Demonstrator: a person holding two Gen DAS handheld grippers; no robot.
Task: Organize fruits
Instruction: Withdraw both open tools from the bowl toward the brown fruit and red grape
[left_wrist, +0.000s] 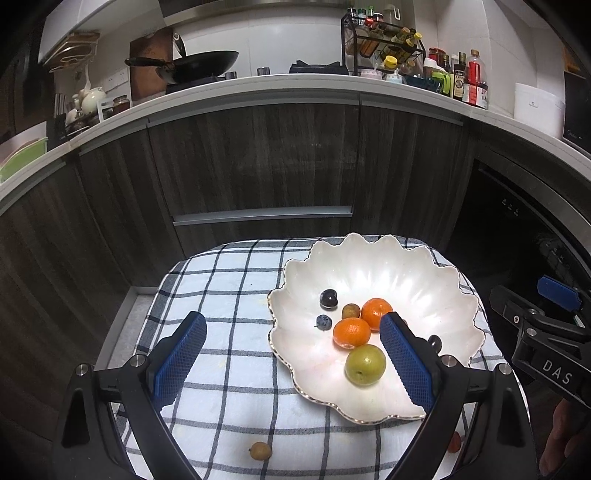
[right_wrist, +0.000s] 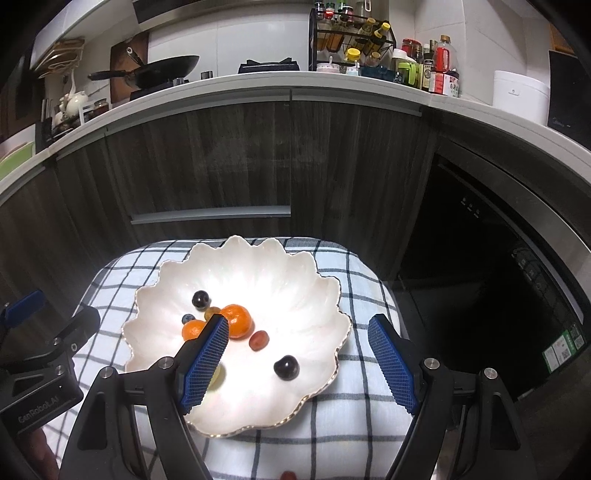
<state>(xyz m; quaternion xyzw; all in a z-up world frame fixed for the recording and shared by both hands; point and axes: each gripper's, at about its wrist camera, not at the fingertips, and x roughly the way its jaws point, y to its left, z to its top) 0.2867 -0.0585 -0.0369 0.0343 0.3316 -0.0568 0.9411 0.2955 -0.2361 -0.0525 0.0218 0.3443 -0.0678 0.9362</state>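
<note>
Both fisheye views look forward and downward along their own gripper fingers, from above the near edge of a table covered by a checked cloth (left_wrist: 229, 295), toward dark wood-grain cabinets (left_wrist: 258, 155) and a white countertop (right_wrist: 258, 83) behind. The left wrist view sits left of the shell-shaped white dish (left_wrist: 388, 266), which fills its right-centre; the right gripper (left_wrist: 546, 325) enters at its right edge. The right wrist view sits further right, with the dish (right_wrist: 258, 266) left of centre and the left gripper (right_wrist: 44, 350) at its left edge. Both views are close to the dish and share the dish, cloth, cabinets and countertop.
</note>
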